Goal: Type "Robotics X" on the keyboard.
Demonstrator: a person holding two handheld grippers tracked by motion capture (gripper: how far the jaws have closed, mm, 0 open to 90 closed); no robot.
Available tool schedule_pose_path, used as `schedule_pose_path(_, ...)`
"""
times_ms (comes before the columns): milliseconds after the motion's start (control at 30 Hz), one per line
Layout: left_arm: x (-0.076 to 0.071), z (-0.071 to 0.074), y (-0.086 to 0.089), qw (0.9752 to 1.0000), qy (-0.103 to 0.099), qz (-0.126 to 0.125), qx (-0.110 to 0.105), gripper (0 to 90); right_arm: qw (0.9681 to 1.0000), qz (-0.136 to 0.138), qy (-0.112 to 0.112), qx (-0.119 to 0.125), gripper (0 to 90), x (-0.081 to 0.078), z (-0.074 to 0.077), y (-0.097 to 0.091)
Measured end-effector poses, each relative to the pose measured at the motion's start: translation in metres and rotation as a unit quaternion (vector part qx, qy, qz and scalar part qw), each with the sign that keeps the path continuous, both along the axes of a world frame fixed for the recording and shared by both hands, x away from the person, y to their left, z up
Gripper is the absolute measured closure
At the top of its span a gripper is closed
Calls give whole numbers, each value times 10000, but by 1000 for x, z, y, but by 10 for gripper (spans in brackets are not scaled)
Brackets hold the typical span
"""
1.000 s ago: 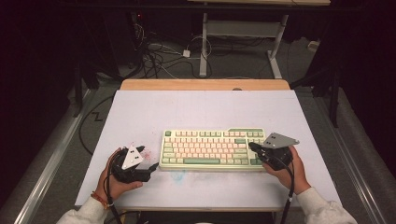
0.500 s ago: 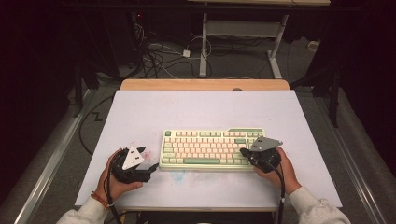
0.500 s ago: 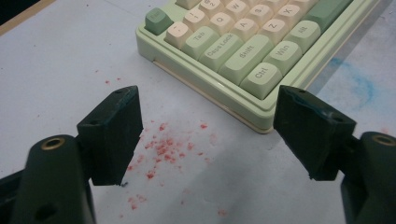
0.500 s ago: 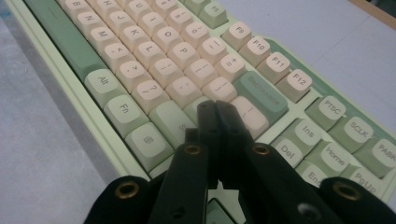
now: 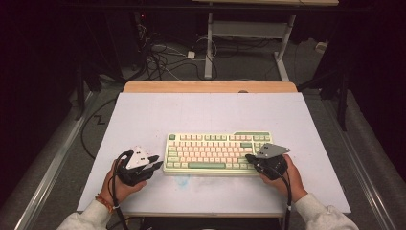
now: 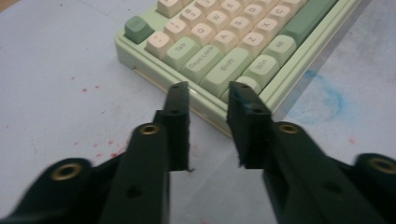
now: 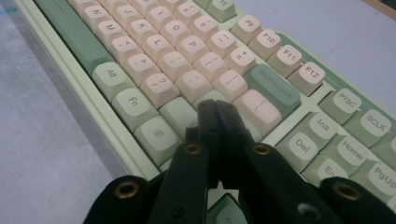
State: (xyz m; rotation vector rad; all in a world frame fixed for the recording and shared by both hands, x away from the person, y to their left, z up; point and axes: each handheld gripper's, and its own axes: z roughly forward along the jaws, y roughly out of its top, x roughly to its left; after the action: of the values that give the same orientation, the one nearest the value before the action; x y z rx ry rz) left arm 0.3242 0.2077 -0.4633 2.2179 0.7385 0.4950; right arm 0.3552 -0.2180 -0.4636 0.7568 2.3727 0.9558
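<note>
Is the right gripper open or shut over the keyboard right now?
Shut. In the right gripper view the right gripper has its two black jaws pressed together with nothing between them, tips over the green and cream keyboard.

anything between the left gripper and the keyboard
Nothing: in the left gripper view only bare white table separates the left gripper from the keyboard.
</note>
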Motion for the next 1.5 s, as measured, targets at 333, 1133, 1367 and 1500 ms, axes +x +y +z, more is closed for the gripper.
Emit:
schedule_pose_path(333, 20, 4, -23, 9992, 291, -260, 63, 879, 10000, -44, -28, 8, 900, -1, -1, 0)
schedule_pose_path(1133, 54, 16, -85, 9946, 333, -797, 584, 879, 9999, -66, -103, -3, 900, -3, -2, 1)
schedule_pose_path(1367, 64, 17, -100, 9935, 362, -856, 653, 876, 9999, -64, -109, -7, 900, -4, -2, 1)
schedule_pose_path(1500, 70, 15, -108, 9932, 379, -848, 707, 874, 9999, -62, -113, -8, 900, -4, -2, 1)
